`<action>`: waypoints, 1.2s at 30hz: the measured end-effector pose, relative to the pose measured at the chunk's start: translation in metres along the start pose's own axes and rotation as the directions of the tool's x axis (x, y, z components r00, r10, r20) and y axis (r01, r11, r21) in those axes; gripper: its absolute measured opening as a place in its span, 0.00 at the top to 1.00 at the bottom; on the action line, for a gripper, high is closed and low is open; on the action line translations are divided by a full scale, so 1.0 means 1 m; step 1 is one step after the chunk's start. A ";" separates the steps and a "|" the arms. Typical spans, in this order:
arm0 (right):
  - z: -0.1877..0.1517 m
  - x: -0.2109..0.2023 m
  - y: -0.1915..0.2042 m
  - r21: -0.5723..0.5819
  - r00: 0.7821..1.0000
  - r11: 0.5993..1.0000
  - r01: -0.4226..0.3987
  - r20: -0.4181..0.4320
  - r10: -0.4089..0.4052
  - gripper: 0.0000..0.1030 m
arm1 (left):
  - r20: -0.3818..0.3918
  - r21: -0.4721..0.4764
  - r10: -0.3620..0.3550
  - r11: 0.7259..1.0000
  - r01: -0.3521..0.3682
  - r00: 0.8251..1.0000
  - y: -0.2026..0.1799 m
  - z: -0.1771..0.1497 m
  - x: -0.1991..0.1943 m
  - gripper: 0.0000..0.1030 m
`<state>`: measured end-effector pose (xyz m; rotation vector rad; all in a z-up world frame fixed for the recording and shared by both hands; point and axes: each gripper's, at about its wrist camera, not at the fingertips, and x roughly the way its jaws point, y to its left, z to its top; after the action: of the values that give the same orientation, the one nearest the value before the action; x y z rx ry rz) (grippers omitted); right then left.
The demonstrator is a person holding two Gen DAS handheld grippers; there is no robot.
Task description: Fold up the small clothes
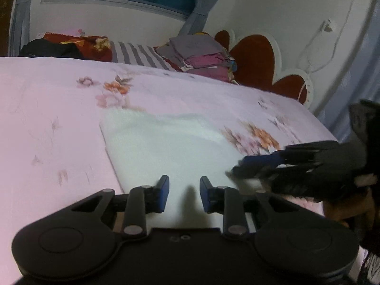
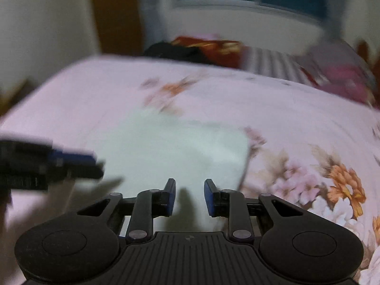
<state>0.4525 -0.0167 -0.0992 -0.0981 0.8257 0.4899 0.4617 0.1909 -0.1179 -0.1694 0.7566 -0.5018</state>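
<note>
A small white cloth (image 1: 161,142) lies flat on the pink floral bedsheet (image 1: 47,109); it also shows in the right wrist view (image 2: 171,147). My left gripper (image 1: 184,194) is open and empty, low over the cloth's near edge. My right gripper (image 2: 190,197) is open and empty, over the cloth's near right part. Each gripper shows blurred in the other's view, the right one (image 1: 237,169) at the cloth's right edge, the left one (image 2: 95,166) at its left side. The right wrist view is motion-blurred.
A stack of folded grey and magenta clothes (image 1: 201,54) sits at the bed's far side by a red heart-shaped headboard (image 1: 256,57). A striped pillow (image 1: 137,54) and dark and red fabrics (image 1: 66,45) lie along the far edge under the window.
</note>
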 end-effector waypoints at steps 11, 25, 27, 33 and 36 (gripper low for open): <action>-0.031 -0.025 0.005 0.073 0.999 0.997 0.032 0.020 -0.034 0.74 | 0.020 -0.004 0.156 0.988 -0.156 0.988 -0.036 -0.038 -0.025 0.75; -0.089 -0.149 0.035 0.136 0.993 0.990 -0.020 0.121 0.004 0.74 | 0.062 -0.007 0.277 0.961 -0.277 0.959 -0.115 -0.092 -0.126 0.75; -0.096 -0.170 0.042 0.131 0.990 0.991 -0.029 0.142 0.010 0.74 | 0.083 -0.001 0.285 0.958 -0.286 0.955 -0.132 -0.100 -0.143 0.75; -0.129 -0.225 0.057 0.141 0.985 0.990 -0.022 0.175 -0.004 0.74 | 0.116 -0.005 0.309 0.950 -0.311 0.944 -0.174 -0.126 -0.176 0.75; -0.153 -0.249 0.064 0.158 0.983 0.987 -0.031 0.183 0.002 0.74 | 0.122 -0.026 0.306 0.952 -0.305 0.944 -0.191 -0.145 -0.192 0.75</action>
<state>0.1763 -0.0955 -0.0165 0.1015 0.6837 0.4392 0.1716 0.1245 -0.0423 -0.0856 0.6470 -0.1912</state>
